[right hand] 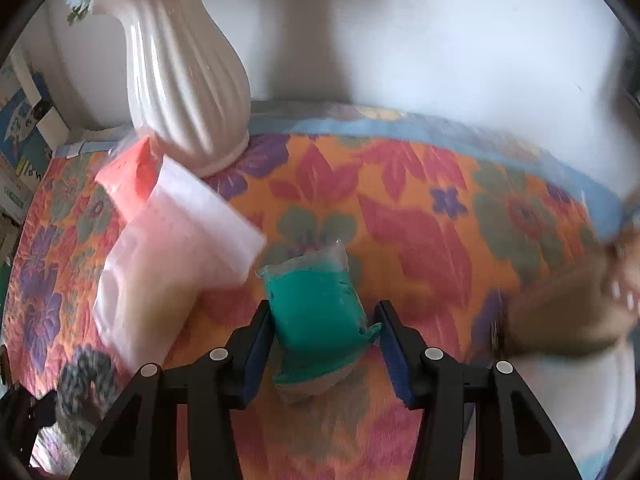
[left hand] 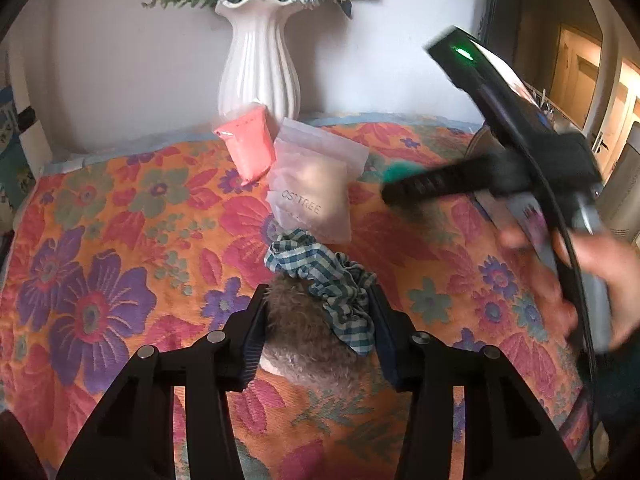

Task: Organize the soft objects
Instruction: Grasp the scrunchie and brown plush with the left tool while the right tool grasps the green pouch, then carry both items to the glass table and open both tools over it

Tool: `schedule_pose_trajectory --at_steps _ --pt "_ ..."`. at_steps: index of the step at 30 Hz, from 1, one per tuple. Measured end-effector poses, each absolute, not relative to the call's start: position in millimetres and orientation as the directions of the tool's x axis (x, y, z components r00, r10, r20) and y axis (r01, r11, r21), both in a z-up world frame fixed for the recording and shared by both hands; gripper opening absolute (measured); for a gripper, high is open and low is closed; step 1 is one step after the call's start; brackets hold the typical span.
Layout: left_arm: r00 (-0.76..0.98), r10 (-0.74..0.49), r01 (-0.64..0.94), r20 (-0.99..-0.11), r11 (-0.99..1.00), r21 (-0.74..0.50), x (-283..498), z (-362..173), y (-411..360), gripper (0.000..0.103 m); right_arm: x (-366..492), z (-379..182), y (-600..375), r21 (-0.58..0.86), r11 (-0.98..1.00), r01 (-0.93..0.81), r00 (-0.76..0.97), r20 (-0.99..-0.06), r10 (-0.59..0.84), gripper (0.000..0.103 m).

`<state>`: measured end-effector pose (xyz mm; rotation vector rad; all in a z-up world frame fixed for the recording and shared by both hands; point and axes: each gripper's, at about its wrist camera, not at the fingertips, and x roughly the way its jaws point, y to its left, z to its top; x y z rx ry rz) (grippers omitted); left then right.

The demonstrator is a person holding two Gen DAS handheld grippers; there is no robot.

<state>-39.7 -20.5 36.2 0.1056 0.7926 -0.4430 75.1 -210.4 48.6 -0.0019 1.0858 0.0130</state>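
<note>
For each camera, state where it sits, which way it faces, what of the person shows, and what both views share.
Left wrist: on the left gripper, angled down at the flowered cloth; its fingers straddle a checked scrunchie and fuzzy toy; the hand holding the right gripper shows.
Right wrist: on the right gripper, angled down; its fingers flank a teal packet; no body part is clear.
Shared: white vase, pink pouch, clear bag.
</note>
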Motion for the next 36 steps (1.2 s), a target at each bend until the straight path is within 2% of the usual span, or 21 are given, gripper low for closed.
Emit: schedule_pose_trajectory --at_steps 9,14,16,19,20,21,23,25,27,28,29,36 --pt "0.642 -0.344 0.390 -0.685 0.916 -0.094 -43 39 -12 0.044 -38 50 -186 0.025 1.000 -0.001 0.528 -0.849 0.022 0.050" --pt "0.650 -0.352 0.379 -0.674 0.918 -0.113 -45 40 -8 0.044 -70 46 -195 0.048 0.999 -0.004 0.569 -0.821 0.042 0.051" --pt "0.643 -0.343 0.387 -0.685 0.917 -0.097 -44 37 -12 0.046 -74 43 -200 0.073 0.997 -0.019 0.567 -0.820 0.071 0.059" --pt "0.613 -0.306 0.382 -0.728 0.922 -0.066 -37 29 -20 0.060 -73 40 -200 0.083 0.996 -0.019 0.570 -0.818 0.079 0.063" --pt "0.605 -0.297 0.377 -0.739 0.924 -0.063 -35 27 -20 0.071 -73 40 -198 0.072 0.997 -0.020 0.570 -0.818 0.070 0.063" --pt "0.596 -0.299 0.376 -0.745 0.924 -0.069 -34 26 -20 0.075 -74 39 -197 0.060 0.998 -0.021 0.571 -0.819 0.061 0.063" --pt "0.579 -0.305 0.368 -0.756 0.925 -0.091 -31 25 -17 0.074 -75 40 -195 0.051 0.998 -0.022 0.572 -0.818 0.054 0.063" --pt "0.584 -0.314 0.363 -0.749 0.926 -0.106 -31 25 -14 0.073 -74 40 -196 0.062 0.998 -0.021 0.578 -0.814 0.063 0.063" --pt "0.599 -0.312 0.350 -0.738 0.930 -0.109 -31 26 -11 0.048 -76 41 -199 0.077 0.997 -0.013 0.590 -0.804 0.070 0.052" --pt "0.600 -0.309 0.348 -0.738 0.931 -0.107 -30 26 -12 0.048 -78 42 -199 0.088 0.996 -0.013 0.597 -0.799 0.079 0.050" --pt "0.598 -0.312 0.356 -0.738 0.928 -0.104 -31 26 -14 0.041 -79 44 -200 0.095 0.995 -0.017 0.606 -0.791 0.086 0.048" --pt "0.653 -0.281 0.388 -0.704 0.921 -0.007 -54 36 -25 0.039 -111 50 -203 0.115 0.993 -0.025 0.625 -0.773 0.105 0.047"
